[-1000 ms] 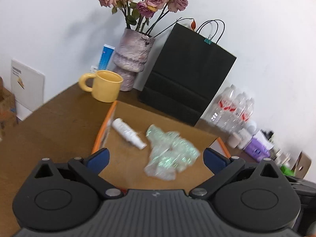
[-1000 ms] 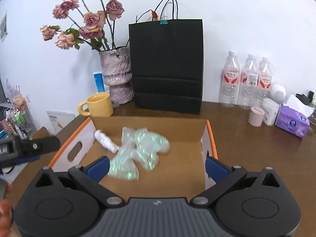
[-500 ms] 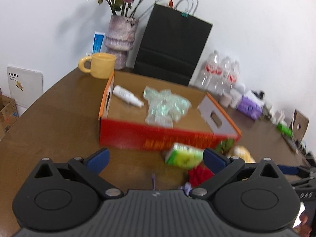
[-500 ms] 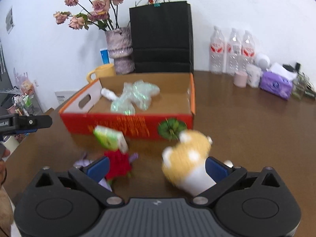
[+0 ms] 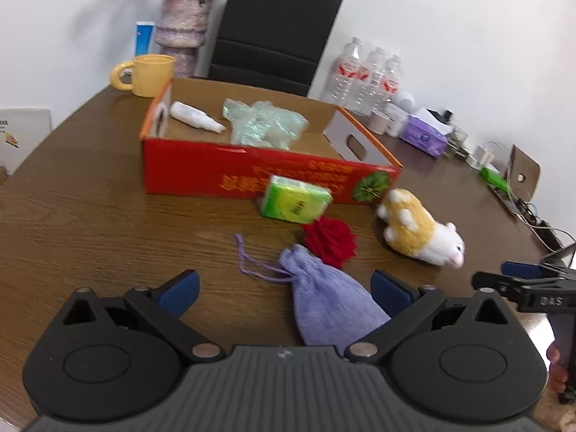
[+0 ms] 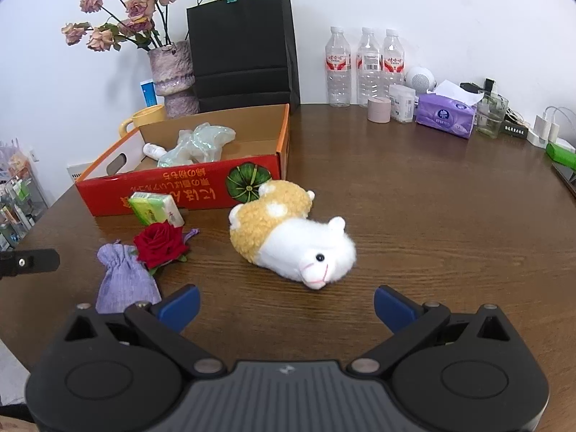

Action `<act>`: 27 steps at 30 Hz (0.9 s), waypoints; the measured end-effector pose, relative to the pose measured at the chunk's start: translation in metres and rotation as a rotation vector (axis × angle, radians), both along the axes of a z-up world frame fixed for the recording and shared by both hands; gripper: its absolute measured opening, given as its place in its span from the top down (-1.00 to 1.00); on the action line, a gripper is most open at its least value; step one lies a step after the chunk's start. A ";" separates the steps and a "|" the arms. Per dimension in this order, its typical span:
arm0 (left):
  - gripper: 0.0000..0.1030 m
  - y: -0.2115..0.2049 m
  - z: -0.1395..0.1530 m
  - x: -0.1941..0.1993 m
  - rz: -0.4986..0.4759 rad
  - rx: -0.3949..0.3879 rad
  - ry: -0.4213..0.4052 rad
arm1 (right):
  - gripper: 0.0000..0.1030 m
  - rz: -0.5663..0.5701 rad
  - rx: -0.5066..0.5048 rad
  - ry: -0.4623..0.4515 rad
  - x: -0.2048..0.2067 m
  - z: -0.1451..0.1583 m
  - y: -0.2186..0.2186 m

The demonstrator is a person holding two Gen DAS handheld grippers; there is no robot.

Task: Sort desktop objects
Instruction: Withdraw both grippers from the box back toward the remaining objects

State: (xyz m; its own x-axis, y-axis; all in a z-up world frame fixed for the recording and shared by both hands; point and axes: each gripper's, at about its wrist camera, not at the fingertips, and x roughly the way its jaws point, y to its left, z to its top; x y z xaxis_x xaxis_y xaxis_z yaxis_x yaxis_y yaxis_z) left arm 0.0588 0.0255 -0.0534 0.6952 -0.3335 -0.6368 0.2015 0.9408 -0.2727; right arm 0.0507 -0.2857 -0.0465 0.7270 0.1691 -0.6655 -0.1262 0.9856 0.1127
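1. Surface: a dark brown wood-grain table (image 6: 414, 194) is set against a white wall; a black paper bag (image 6: 241, 43), a vase of faded roses (image 6: 172, 72), a yellow mug (image 5: 149, 73), three water bottles (image 6: 365, 64) and a purple tissue pack (image 6: 446, 115) are ranged along the back.
2. Red cardboard box (image 5: 252, 176): open-topped, orange-rimmed, printed with yellow characters and a green pumpkin. A small white bottle (image 5: 194, 117) and a crumpled iridescent plastic bag (image 5: 264, 124) are held inside.
3. Green tissue packet (image 5: 295, 203): seen just in front of the box wall, tilted.
4. Red fabric rose (image 6: 160, 244): placed between the packet and the pouch, touching both.
5. Lilac drawstring pouch (image 5: 327, 304): ribbed cloth, cords trailing left; it is found nearest the left gripper (image 5: 284, 288), whose blue-padded jaws are spread wide and hold nothing.
6. Plush hamster (image 6: 291, 239): yellow back, white face, lying on its side to the right of the rose. It is faced by the right gripper (image 6: 286, 304), jaws likewise spread and empty.
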 end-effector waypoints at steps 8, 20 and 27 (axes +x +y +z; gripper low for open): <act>-1.00 -0.010 -0.011 0.003 -0.027 0.004 0.065 | -1.00 0.003 0.014 0.013 0.005 -0.007 0.000; -1.00 -0.037 -0.022 0.014 -0.111 0.022 0.124 | -1.00 0.011 -0.033 0.006 0.016 -0.007 0.003; -1.00 -0.054 -0.032 0.022 -0.128 0.040 0.183 | -1.00 -0.001 -0.079 -0.027 0.030 -0.008 0.002</act>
State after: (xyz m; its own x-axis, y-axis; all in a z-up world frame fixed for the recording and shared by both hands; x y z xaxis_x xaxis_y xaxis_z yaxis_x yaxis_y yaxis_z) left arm 0.0808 -0.0289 -0.0850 0.5204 -0.3836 -0.7629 0.2705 0.9215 -0.2788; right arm 0.0808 -0.2842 -0.0541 0.7453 0.1156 -0.6566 -0.1267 0.9915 0.0307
